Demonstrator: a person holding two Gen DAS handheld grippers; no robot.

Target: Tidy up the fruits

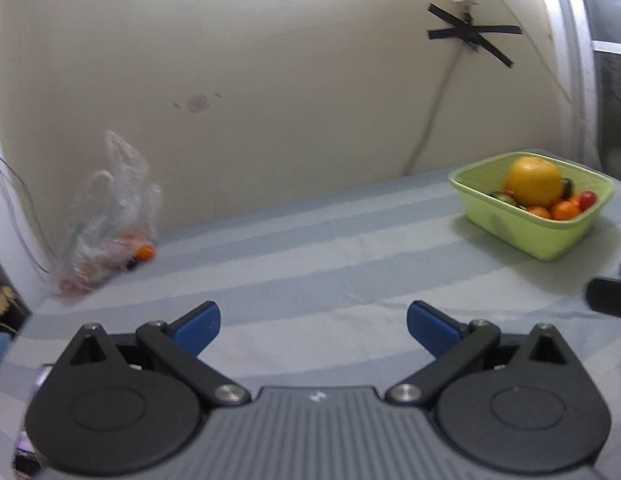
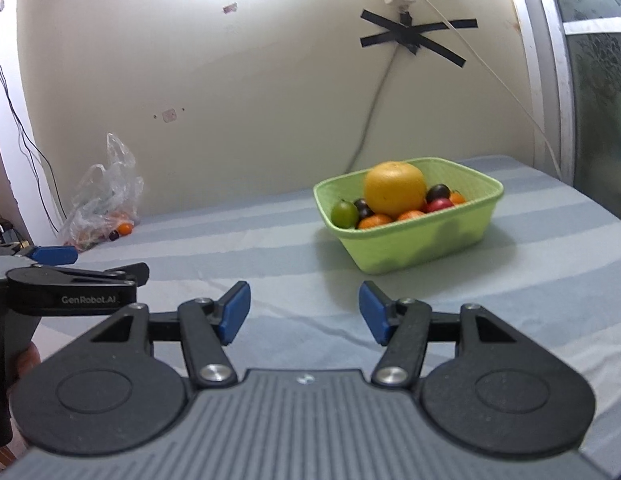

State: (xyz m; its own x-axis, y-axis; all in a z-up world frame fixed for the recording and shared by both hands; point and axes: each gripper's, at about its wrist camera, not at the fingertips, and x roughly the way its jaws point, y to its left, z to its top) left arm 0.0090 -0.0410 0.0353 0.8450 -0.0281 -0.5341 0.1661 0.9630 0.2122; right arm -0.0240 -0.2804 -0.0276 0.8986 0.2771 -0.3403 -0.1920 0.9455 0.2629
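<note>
Spread and empty over the striped sheet, the left gripper (image 1: 313, 322) faces a crinkled plastic bag (image 1: 106, 220) of small fruit by the wall; that flimsy film could snag or spill. From the right wrist, the right gripper (image 2: 304, 312) also gapes, empty, short of the green basket (image 2: 414, 240), where the big orange (image 2: 395, 191) perched on the heap might roll if nudged.

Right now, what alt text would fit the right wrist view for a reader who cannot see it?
A green basket of fruit, topped by a large orange, sits on a striped grey cloth ahead of the empty right gripper, jaws open. A clear plastic bag with more fruit lies far left by the wall; the left gripper shows at the left edge.
</note>
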